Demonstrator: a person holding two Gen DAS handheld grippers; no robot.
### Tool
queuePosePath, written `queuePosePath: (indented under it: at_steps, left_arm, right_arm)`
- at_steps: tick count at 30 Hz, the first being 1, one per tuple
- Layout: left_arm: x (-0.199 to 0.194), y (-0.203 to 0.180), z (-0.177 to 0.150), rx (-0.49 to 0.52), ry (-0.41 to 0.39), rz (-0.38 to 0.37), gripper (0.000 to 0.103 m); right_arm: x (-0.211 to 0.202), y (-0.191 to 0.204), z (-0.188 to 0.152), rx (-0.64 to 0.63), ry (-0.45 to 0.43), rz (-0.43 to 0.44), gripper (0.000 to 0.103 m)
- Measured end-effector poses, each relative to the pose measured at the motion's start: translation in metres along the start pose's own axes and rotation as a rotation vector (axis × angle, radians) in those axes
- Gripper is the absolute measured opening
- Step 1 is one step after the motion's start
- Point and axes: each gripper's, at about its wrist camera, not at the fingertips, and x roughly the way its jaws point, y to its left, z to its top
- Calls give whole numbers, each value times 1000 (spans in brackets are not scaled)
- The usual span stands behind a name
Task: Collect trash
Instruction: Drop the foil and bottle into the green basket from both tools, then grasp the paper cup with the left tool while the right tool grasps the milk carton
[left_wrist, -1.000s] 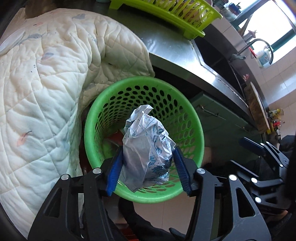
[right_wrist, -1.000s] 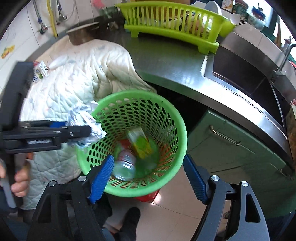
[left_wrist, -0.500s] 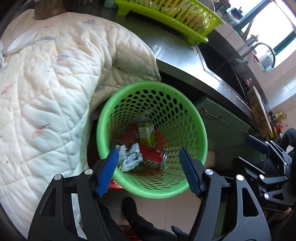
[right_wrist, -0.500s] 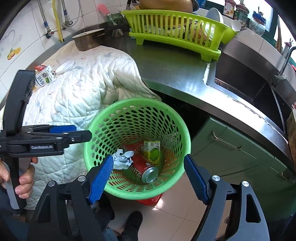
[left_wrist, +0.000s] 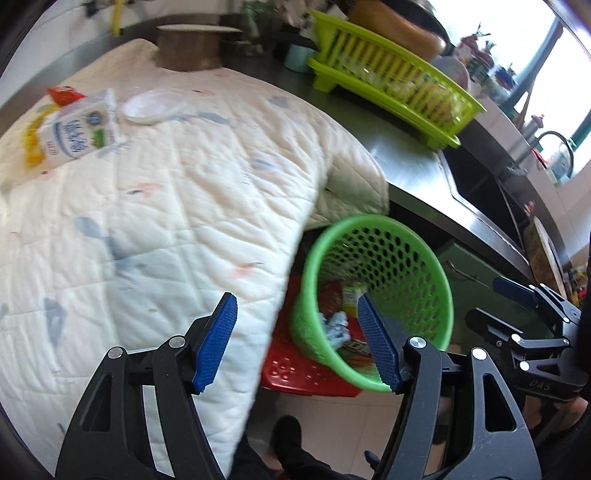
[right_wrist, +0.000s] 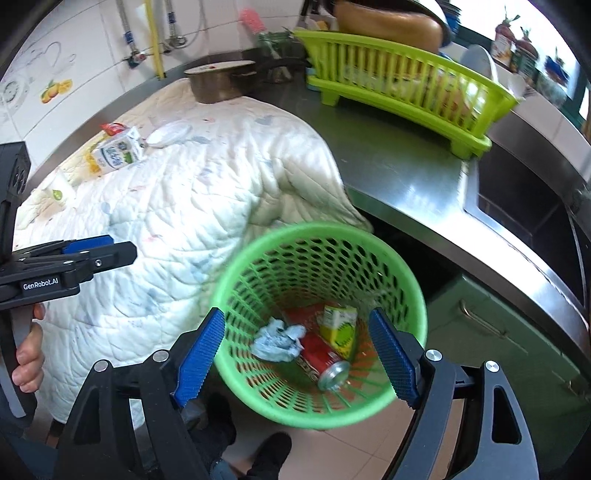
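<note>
A green perforated trash basket (right_wrist: 402, 273) (left_wrist: 424, 266) stands on the floor beside the counter. Inside lie a crumpled bluish paper wad (right_wrist: 277, 339) (left_wrist: 336, 328), a red can (right_wrist: 325, 362) and a yellow-green juice carton (right_wrist: 338, 330). On the white quilt (right_wrist: 177, 206) (left_wrist: 147, 206) lie a white milk carton (right_wrist: 116, 153) (left_wrist: 75, 136), a red wrapper (right_wrist: 112, 128) (left_wrist: 64, 94), yellow wrappers (left_wrist: 31, 147) and a white lid (right_wrist: 170, 134) (left_wrist: 155, 107). My left gripper (left_wrist: 299, 343) is open and empty over the quilt's edge, left of the basket. My right gripper (right_wrist: 295, 354) is open and empty above the basket.
A steel counter (right_wrist: 406, 177) carries a lime dish rack (right_wrist: 406, 88) (left_wrist: 391, 88) and a pot (right_wrist: 218, 81) (left_wrist: 188, 48). A sink (right_wrist: 524, 206) lies at the right. A red stool (left_wrist: 306, 373) sits under the basket. The left gripper shows at the left in the right wrist view (right_wrist: 70, 264).
My left gripper opened and dropped the crumpled paper wad into the basket, then drew back up and left over the quilt. The right gripper rose slightly.
</note>
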Motion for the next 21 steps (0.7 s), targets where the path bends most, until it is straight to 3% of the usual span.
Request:
queuePosePath:
  at_steps: [12, 17, 21]
  left_arm:
    - [-78, 124, 0, -230, -190, 250, 72]
    - [-100, 178, 2, -325, -246, 385, 76]
    - [-110, 216, 3, -390, -267, 446, 78]
  right_arm:
    - [26, 76, 45, -151, -18, 99, 79]
    - [41, 112, 66, -220, -18, 134, 79]
    - [51, 143, 87, -285, -25, 154, 79]
